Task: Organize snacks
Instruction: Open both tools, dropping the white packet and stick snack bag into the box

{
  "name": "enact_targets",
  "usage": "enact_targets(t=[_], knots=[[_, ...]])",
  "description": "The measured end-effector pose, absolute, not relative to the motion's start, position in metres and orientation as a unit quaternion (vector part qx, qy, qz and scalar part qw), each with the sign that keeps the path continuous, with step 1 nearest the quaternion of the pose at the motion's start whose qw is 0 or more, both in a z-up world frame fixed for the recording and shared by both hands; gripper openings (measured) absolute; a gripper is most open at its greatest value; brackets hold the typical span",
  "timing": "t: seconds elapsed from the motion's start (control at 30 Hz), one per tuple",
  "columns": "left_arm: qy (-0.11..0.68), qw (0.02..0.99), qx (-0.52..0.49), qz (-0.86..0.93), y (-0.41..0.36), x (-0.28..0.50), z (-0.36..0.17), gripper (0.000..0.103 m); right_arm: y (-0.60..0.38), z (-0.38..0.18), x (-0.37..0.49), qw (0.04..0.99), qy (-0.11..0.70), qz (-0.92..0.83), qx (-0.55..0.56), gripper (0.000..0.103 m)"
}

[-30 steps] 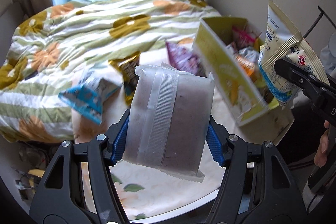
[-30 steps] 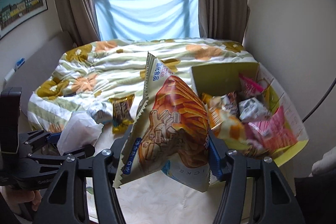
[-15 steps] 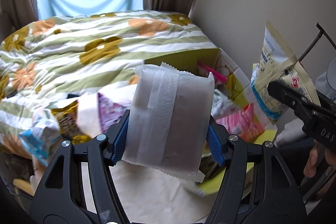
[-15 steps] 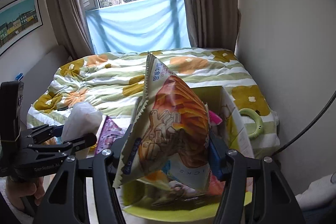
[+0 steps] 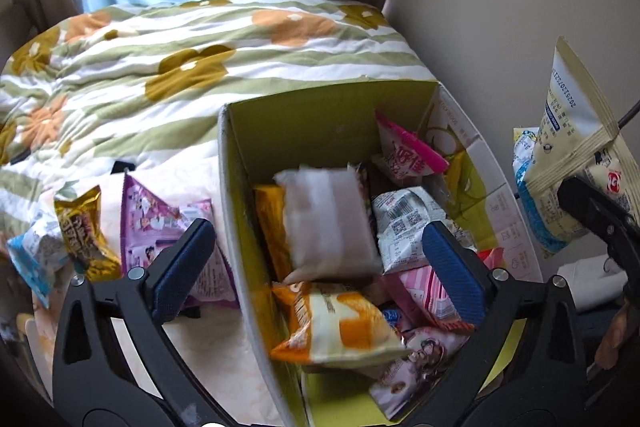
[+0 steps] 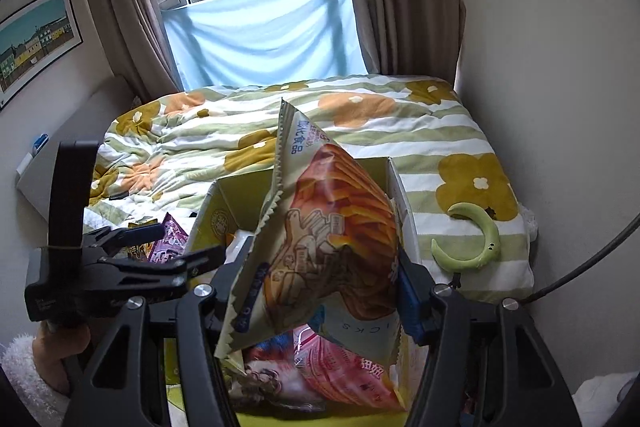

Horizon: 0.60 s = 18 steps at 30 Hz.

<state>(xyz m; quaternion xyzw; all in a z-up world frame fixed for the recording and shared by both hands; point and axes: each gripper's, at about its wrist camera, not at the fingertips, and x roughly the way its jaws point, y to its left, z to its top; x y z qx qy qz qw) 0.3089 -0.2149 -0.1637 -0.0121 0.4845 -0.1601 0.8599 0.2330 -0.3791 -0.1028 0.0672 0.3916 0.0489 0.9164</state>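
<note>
With its jaws spread wide over the green box (image 5: 240, 163), the left gripper (image 5: 320, 259) has nothing in it, a pale packet (image 5: 328, 223) lying inside, while the right gripper (image 6: 324, 295) clamps the chip bag (image 6: 332, 247) above the box, which I judge needs lowering and letting go next.

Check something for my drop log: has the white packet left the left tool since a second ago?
Yes. The white packet now lies down inside the yellow box, and the left tool is open above it.
</note>
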Motion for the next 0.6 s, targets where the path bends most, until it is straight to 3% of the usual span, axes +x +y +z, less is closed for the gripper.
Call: enact_targets(t=[0.6], knots=[[0.497, 0.86, -0.006, -0.117, -0.198, 0.276, -0.161, 0.102, -0.386, -0.12, 0.286, 0.896, 0.427, 0.101, 0.074, 0.057]])
